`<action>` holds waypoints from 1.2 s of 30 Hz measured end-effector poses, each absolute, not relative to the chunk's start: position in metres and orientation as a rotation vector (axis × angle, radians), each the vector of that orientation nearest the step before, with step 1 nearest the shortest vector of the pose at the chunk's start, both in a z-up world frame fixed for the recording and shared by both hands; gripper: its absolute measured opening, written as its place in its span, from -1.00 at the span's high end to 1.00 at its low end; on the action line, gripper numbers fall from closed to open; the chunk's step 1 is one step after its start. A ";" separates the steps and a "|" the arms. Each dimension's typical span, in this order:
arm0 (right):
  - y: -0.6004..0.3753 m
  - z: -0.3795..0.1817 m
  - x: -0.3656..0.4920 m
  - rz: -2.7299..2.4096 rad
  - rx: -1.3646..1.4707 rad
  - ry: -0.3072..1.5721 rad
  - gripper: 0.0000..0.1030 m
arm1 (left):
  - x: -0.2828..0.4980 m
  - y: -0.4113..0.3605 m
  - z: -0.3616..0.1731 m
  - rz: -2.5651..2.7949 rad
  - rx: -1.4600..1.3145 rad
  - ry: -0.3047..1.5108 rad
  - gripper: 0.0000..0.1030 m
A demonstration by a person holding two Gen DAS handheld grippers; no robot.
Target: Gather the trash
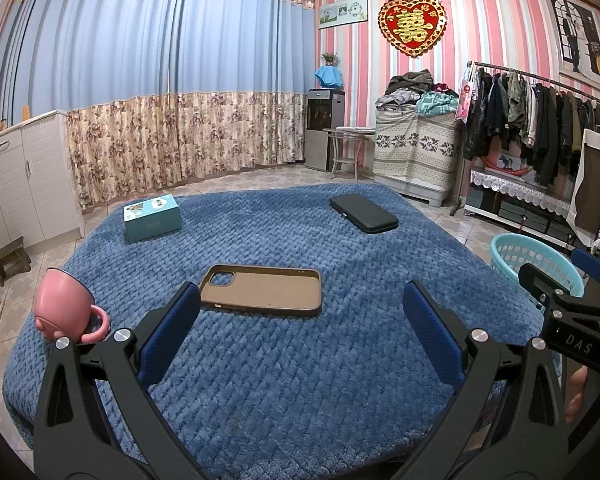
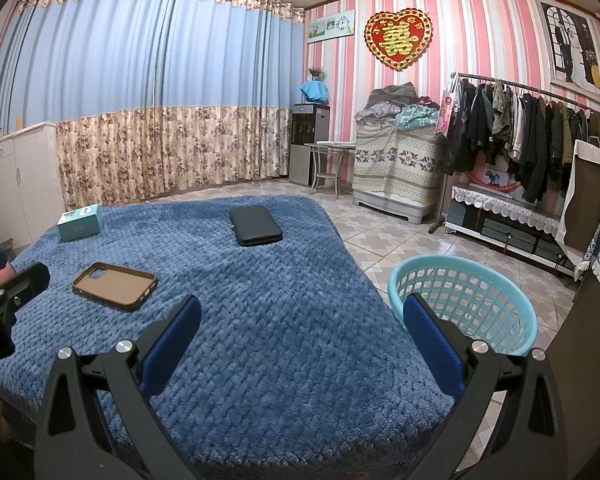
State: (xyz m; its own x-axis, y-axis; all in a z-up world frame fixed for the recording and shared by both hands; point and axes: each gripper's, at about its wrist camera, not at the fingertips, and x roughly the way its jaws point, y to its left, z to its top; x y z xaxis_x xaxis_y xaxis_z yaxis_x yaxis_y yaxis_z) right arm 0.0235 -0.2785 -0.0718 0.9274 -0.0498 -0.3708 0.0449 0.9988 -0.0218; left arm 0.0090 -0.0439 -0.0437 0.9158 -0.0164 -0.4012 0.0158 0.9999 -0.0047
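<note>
Right wrist view: the right claw [image 2: 300, 340] gapes wide, holding nothing — the basket [image 2: 464, 304] just right of it shows no contents. Left claw [image 1: 300, 328] likewise spread, phone case [image 1: 262, 290] just ahead, pink mug [image 1: 66, 306] to its left.

Black hand-held gripper [image 1: 300, 300], blue pads [image 1: 172, 332]

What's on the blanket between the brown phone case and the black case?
Nothing. In the left wrist view, only bare blue blanket lies between the brown phone case and the black case; the right wrist view agrees.
</note>
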 end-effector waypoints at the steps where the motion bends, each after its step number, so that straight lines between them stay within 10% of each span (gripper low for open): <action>1: -0.279 -0.072 0.023 -0.049 -0.013 0.380 -0.92 | 0.009 -0.044 -0.044 -0.016 -0.002 0.412 -0.90; 36: -0.277 -0.082 0.044 -0.040 -0.031 0.401 -0.92 | 0.010 -0.052 -0.045 -0.035 0.036 0.375 -0.90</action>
State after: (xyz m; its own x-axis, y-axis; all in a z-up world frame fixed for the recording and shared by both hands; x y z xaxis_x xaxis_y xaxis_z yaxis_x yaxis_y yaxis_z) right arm 0.0442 -0.2765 -0.0823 0.9198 -0.0451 -0.3897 0.0329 0.9987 -0.0378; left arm 0.0096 -0.0520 -0.0448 0.9300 -0.0276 -0.3664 0.0409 0.9988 0.0285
